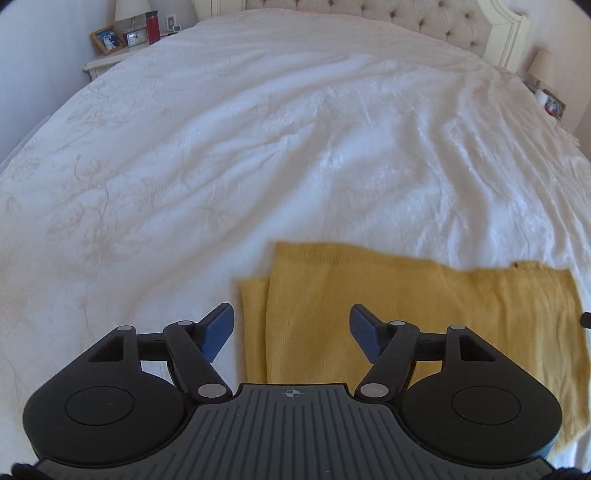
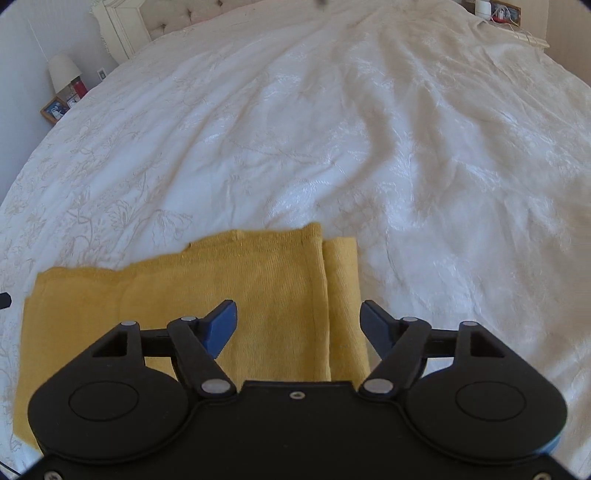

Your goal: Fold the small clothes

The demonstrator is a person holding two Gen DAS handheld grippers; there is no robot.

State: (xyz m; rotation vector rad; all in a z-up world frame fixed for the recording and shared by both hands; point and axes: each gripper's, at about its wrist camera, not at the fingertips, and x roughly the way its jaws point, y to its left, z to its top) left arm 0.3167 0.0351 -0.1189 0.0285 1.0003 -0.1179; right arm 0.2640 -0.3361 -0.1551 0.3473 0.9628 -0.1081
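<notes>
A mustard-yellow knit garment (image 1: 424,314) lies flat on the white bedspread (image 1: 258,147), with a folded-in strip along its left edge. My left gripper (image 1: 291,328) is open and empty, hovering over the garment's left edge. In the right wrist view the same garment (image 2: 221,288) shows with a folded strip along its right edge. My right gripper (image 2: 298,325) is open and empty, hovering over that right edge. The bedspread (image 2: 332,129) stretches ahead.
A tufted headboard (image 1: 406,18) stands at the far end. A nightstand (image 1: 110,59) with a picture frame, a clock and a red bottle is at the far left. Another nightstand with a lamp (image 1: 543,66) is at the far right.
</notes>
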